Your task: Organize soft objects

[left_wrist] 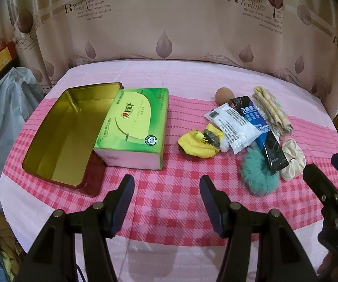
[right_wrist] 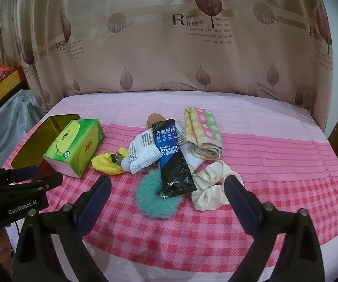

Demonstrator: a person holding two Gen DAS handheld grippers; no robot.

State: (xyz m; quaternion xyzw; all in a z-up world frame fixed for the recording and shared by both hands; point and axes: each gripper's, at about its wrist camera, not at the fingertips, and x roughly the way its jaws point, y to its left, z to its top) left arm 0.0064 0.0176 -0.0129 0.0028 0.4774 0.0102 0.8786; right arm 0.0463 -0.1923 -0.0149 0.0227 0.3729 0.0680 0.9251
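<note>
Left claw [left_wrist: 166, 185]: held wide apart over the checked cloth, gripping nothing; "GenRobot.AI" was printed on its body in the right wrist view.
Right claw [right_wrist: 167, 188]: spread wide and empty, hovering just before the scrunchies.
Desk [left_wrist: 169, 211]: covered in a pink and red checked cloth.
Tin [left_wrist: 58, 136]: gold inside, open, at the left.
Tissue box [left_wrist: 133, 127]: green, one end leaning on the tin's rim; marked "100".
Black sachet [right_wrist: 172, 155]: read "Double Protein", lying over the teal fluffy scrunchie [right_wrist: 154, 199].
Cream scrunchie [right_wrist: 212, 188]: right of the sachet.
White sachet [right_wrist: 144, 150]: print too small to read.
Folded towel [right_wrist: 203, 134]: behind the pile.
Curtain [right_wrist: 169, 47]: printed "love" and "Romaic feelings".
</note>
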